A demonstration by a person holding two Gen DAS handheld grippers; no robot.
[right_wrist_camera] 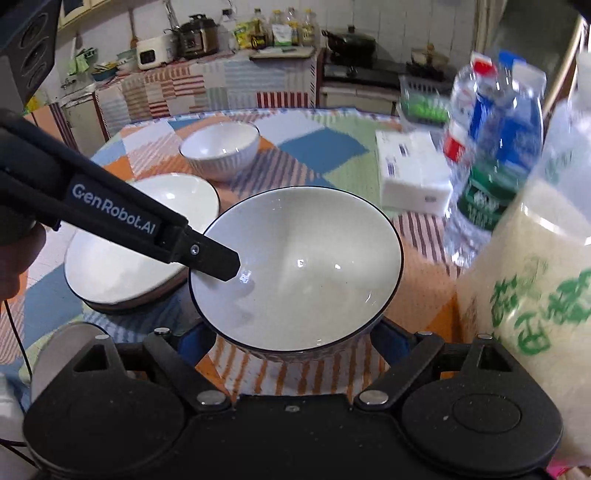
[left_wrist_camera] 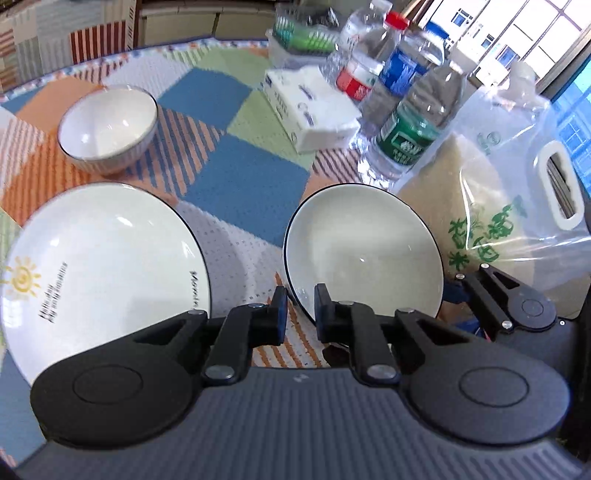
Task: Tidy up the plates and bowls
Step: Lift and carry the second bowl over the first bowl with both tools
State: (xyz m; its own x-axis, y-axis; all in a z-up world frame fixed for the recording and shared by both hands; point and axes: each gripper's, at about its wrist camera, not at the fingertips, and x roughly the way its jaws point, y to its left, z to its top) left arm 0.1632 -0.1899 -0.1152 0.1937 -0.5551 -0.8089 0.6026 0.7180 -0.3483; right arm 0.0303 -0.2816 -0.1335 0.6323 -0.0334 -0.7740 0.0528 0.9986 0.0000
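A white bowl with a dark rim point(left_wrist_camera: 364, 251) point(right_wrist_camera: 295, 269) is held tilted above the patchwork tablecloth. My left gripper point(left_wrist_camera: 300, 314) is shut on its near rim, one finger inside and one outside; its finger point(right_wrist_camera: 214, 258) shows on the rim in the right wrist view. My right gripper point(right_wrist_camera: 291, 343) has wide-open jaws either side of the bowl's base, not closed on it. A large white plate point(left_wrist_camera: 103, 266) point(right_wrist_camera: 140, 240) with a sun print lies to the left. A second ribbed white bowl point(left_wrist_camera: 109, 127) point(right_wrist_camera: 221, 147) stands farther back.
A bag of rice point(left_wrist_camera: 491, 221) point(right_wrist_camera: 535, 266) stands close on the right. Several water bottles point(left_wrist_camera: 402, 92) point(right_wrist_camera: 487, 155) and a tissue pack point(left_wrist_camera: 314, 107) point(right_wrist_camera: 413, 173) stand behind the held bowl. A green basket point(left_wrist_camera: 303, 33) sits at the far table edge.
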